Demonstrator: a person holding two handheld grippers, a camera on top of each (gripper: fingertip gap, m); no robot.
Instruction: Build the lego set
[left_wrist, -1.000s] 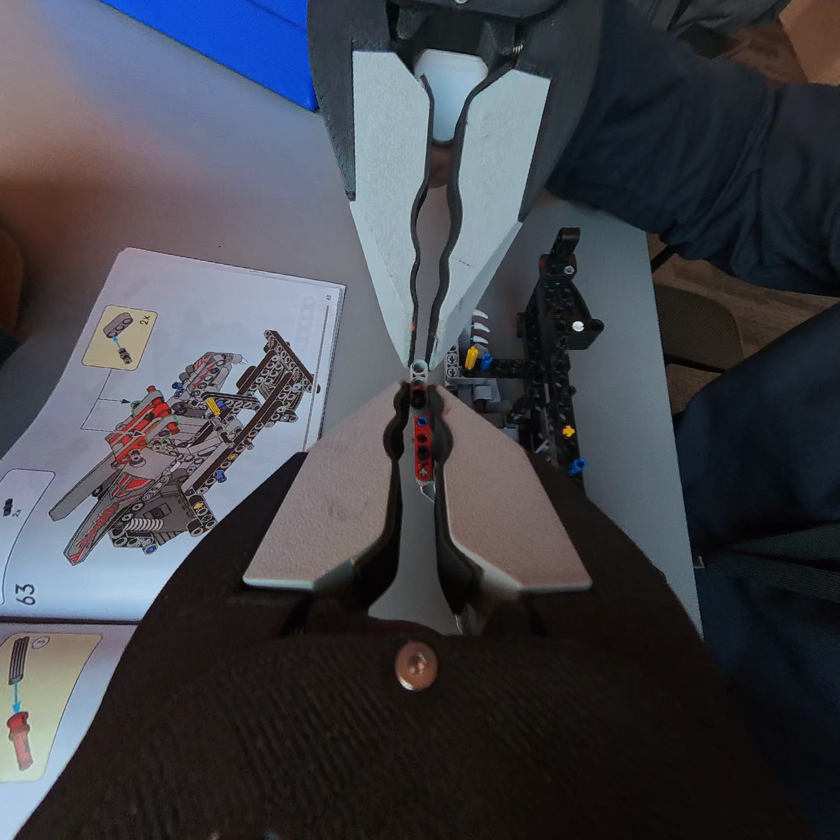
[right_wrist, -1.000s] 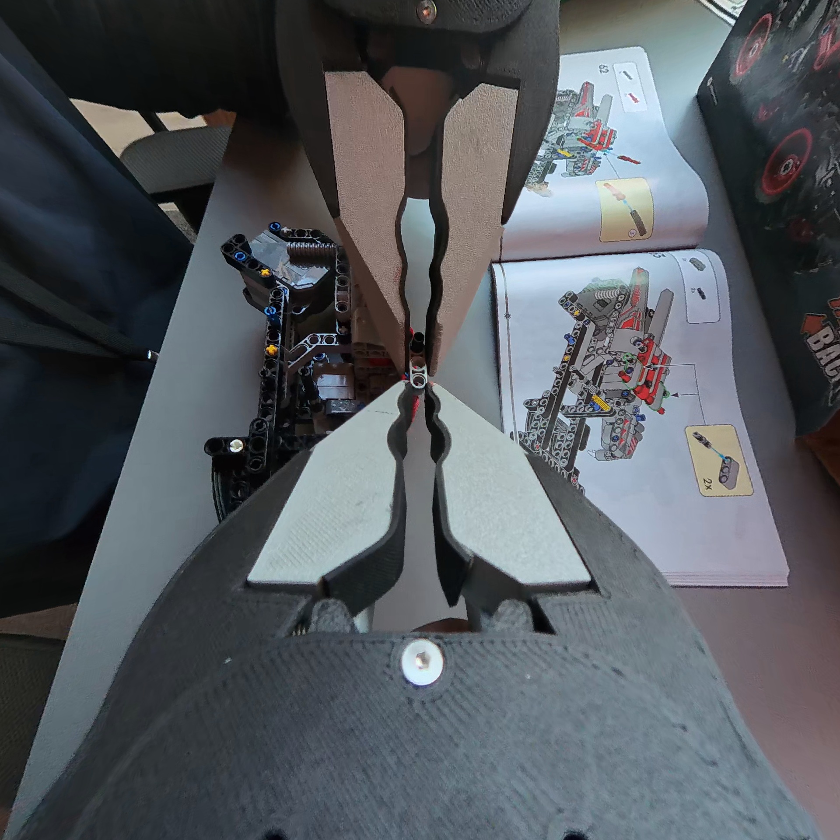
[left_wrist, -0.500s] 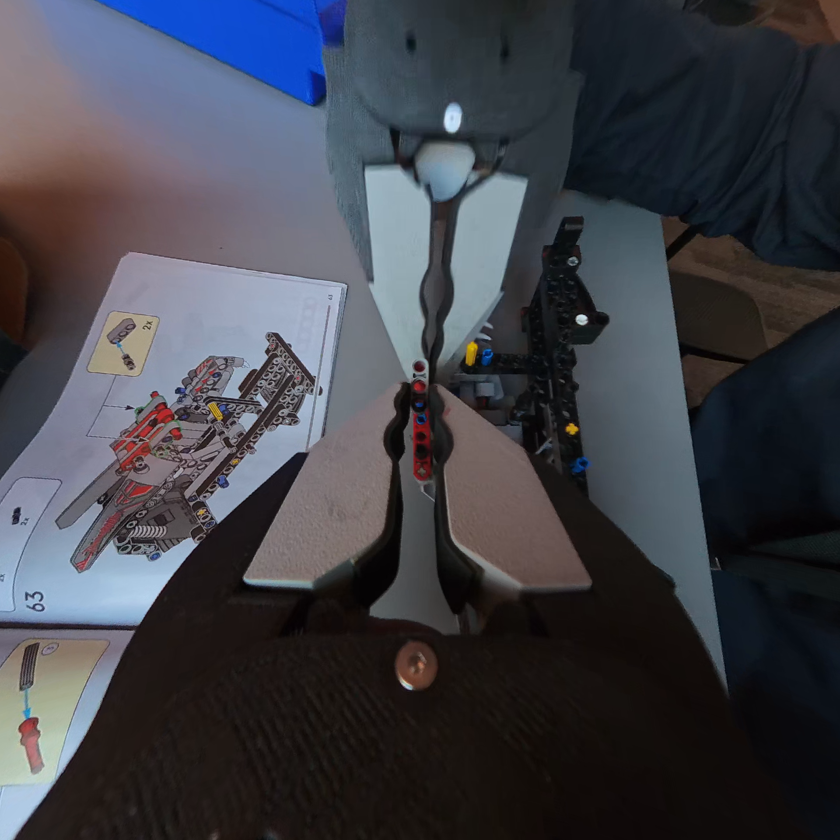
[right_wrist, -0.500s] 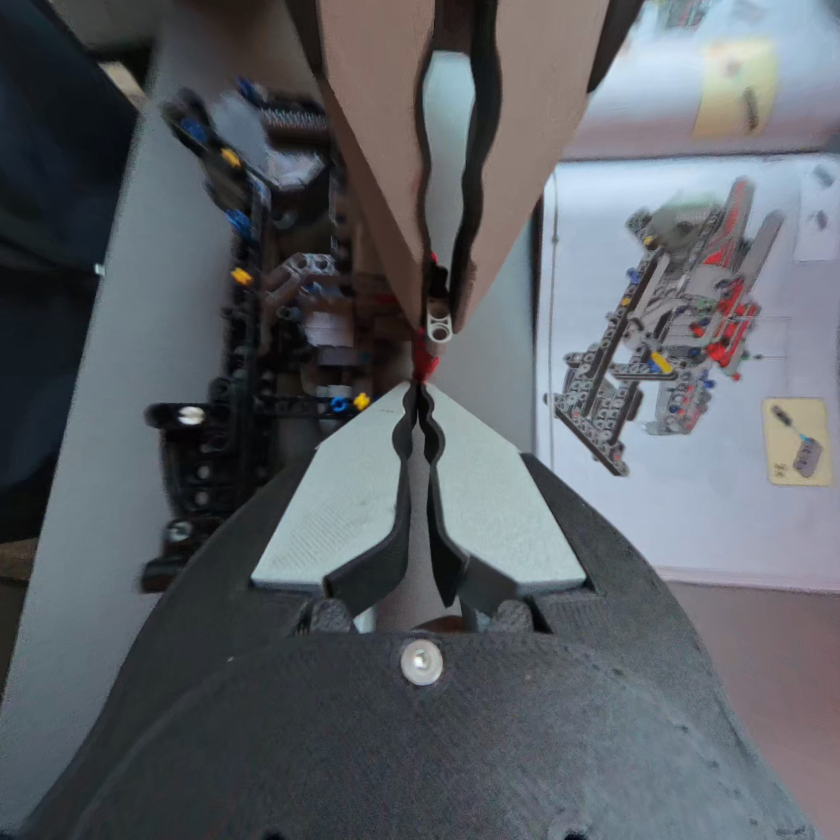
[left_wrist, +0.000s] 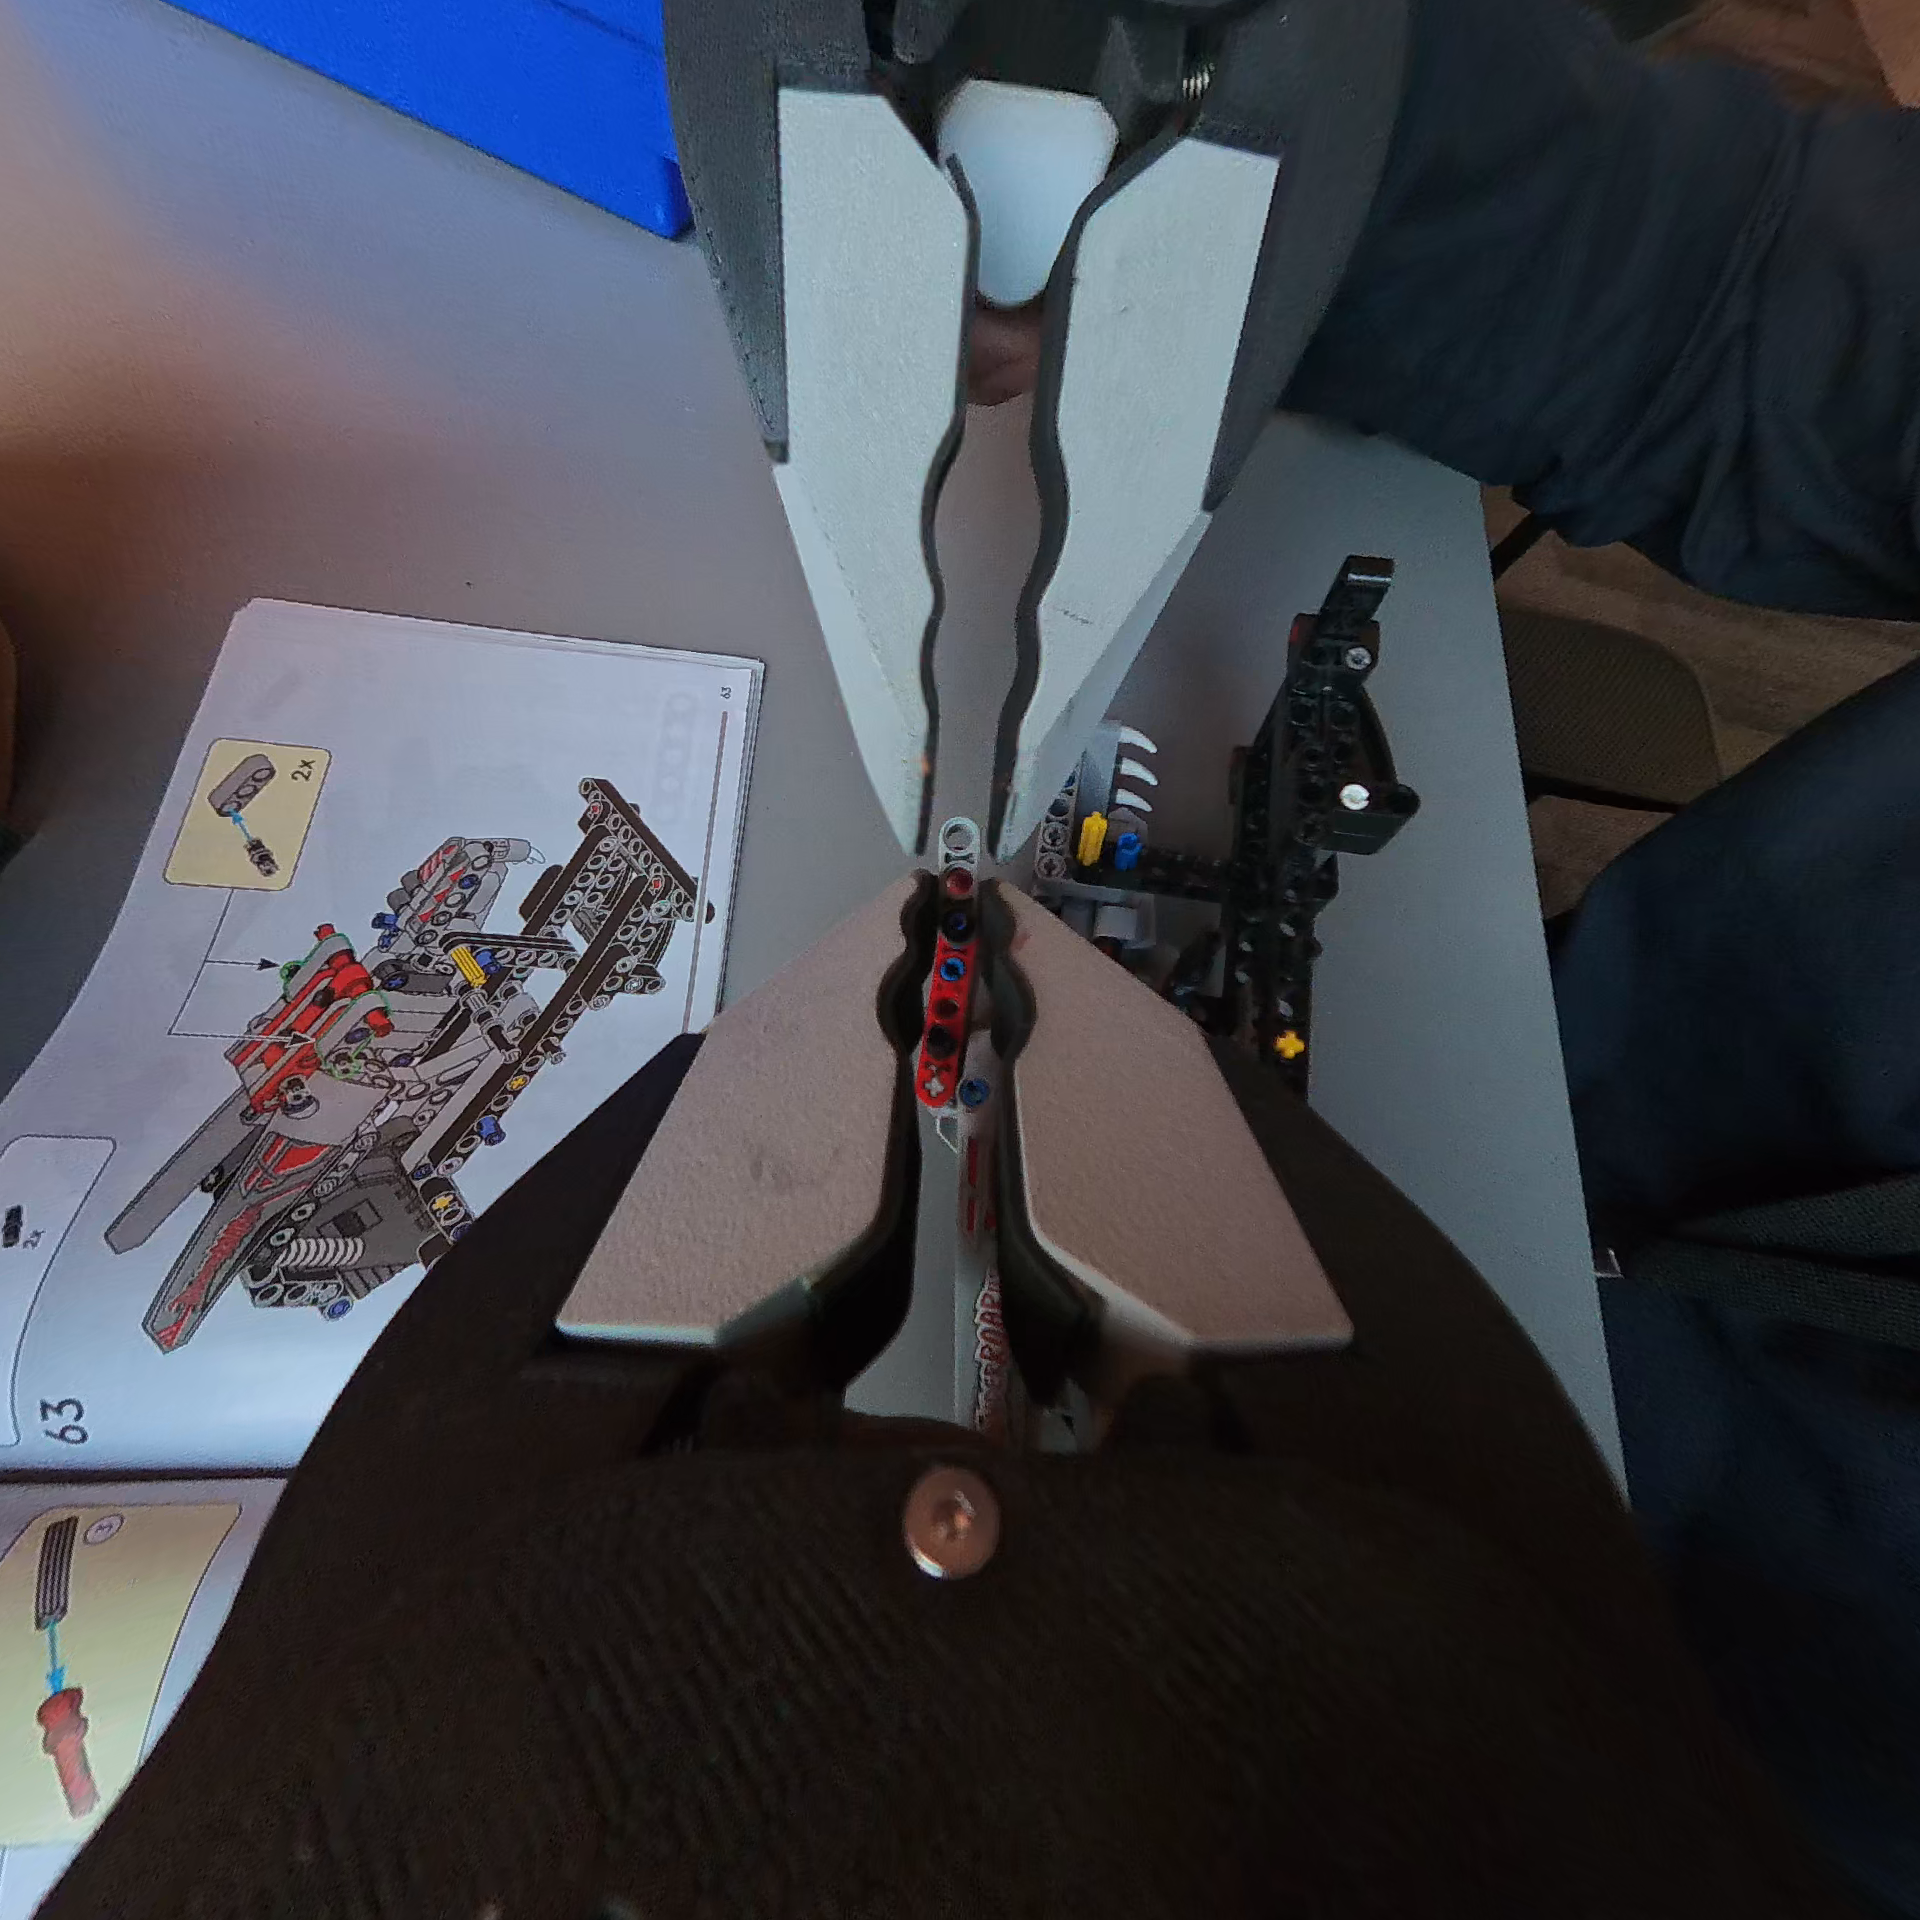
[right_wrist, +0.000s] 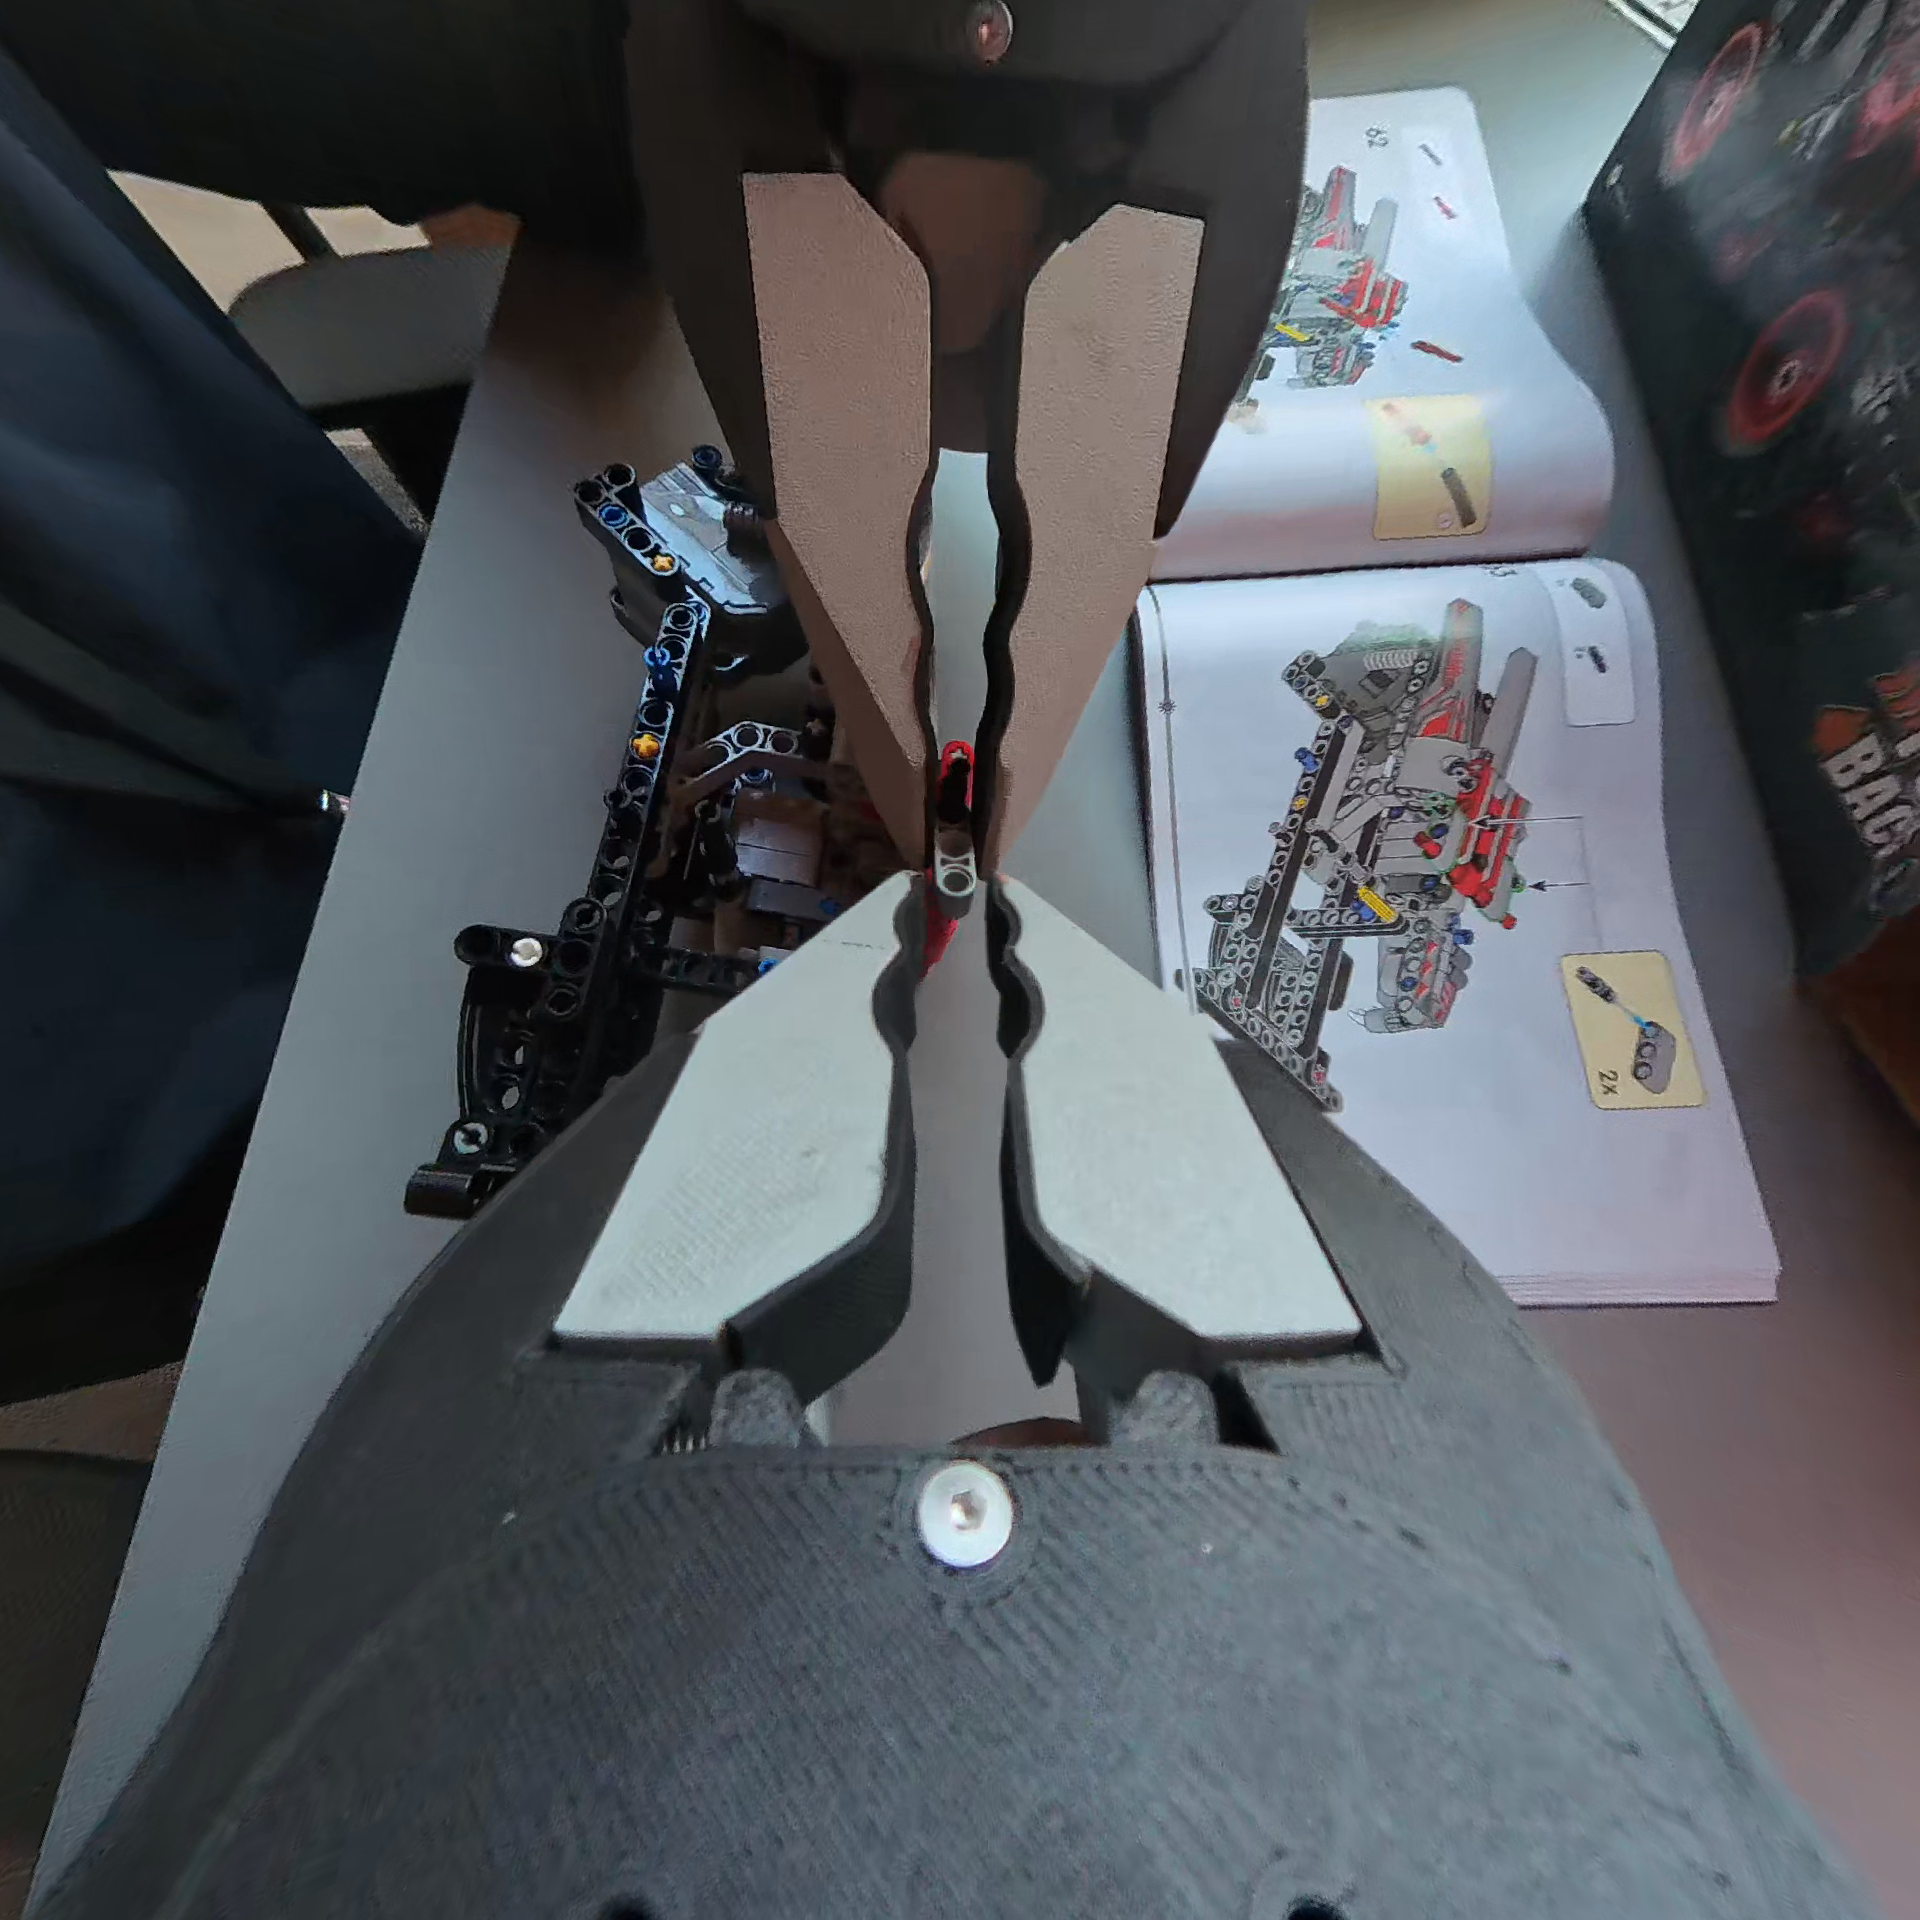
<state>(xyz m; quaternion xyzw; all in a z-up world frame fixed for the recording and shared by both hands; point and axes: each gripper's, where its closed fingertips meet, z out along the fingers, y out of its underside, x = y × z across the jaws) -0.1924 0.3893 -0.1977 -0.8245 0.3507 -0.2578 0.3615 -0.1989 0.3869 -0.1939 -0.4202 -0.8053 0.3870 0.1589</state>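
Observation:
My left gripper (left_wrist: 956, 888) is shut on a red beam with holes (left_wrist: 948, 1003), held above the grey table (left_wrist: 416, 416). A small grey connector (left_wrist: 958, 842) sticks out from the beam's far end. My right gripper (left_wrist: 961, 821) faces it tip to tip, jaws slightly open, with its fingertips on either side of the connector and a thin gap each side. In the right wrist view, the right gripper (right_wrist: 956, 888) flanks the same connector (right_wrist: 954, 868), and the left gripper (right_wrist: 956, 831) comes in from above. The part-built black chassis (left_wrist: 1299, 862) lies on the table below.
The open instruction booklet (left_wrist: 416, 935) lies beside the chassis (right_wrist: 623, 883); it also shows in the right wrist view (right_wrist: 1455, 1039). A blue box (left_wrist: 499, 94) stands at the back. The dark set box (right_wrist: 1787, 416) stands beyond the booklet. A person's dark sleeve (left_wrist: 1558, 312) is near the table edge. The tips of both grippers are at nearly the same place.
Half a second ago the right gripper was tilted up and shut, with the connector left on the beam. It has come back level, and its jaws have opened slightly around the connector.

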